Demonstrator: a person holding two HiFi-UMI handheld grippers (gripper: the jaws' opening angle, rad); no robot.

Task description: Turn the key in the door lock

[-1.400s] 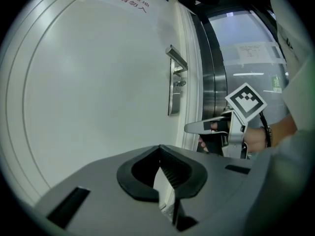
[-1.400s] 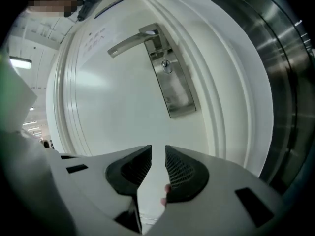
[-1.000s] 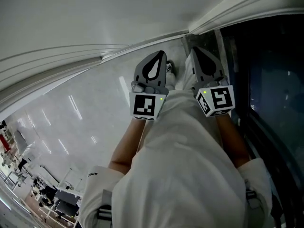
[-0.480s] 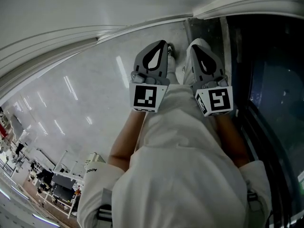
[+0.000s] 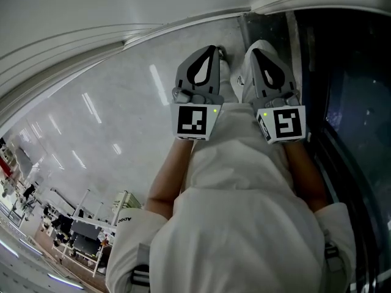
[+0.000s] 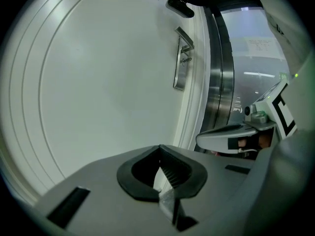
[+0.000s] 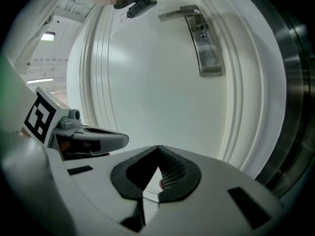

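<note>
Left gripper (image 6: 158,147) and right gripper (image 7: 157,147) both with jaws pressed together tip to tip, clamped on nothing. Hang side by side and just apart, low in front of a white garment (image 5: 238,224), left marker cube (image 5: 195,121) and right marker cube (image 5: 281,125) facing up, over a pale glossy floor (image 5: 104,115). Point toward a white door (image 6: 108,73) with moulded edges. High above both and well apart from the tips, the door lock (image 7: 206,50): a narrow upright plate of brushed silver metal, with a lever handle (image 7: 178,14) of the same metal at its top, reaching sideways across the door face. Just below the lever, on the plate, a small dark spot with a little metal piece sticking out, seemingly the key (image 7: 202,34); too small to tell its shape or which way it is turned. In the left gripper view, shows nearly edge-on close to the door's edge, beside a dark steel frame (image 6: 219,77). Touched by neither gripper
</note>
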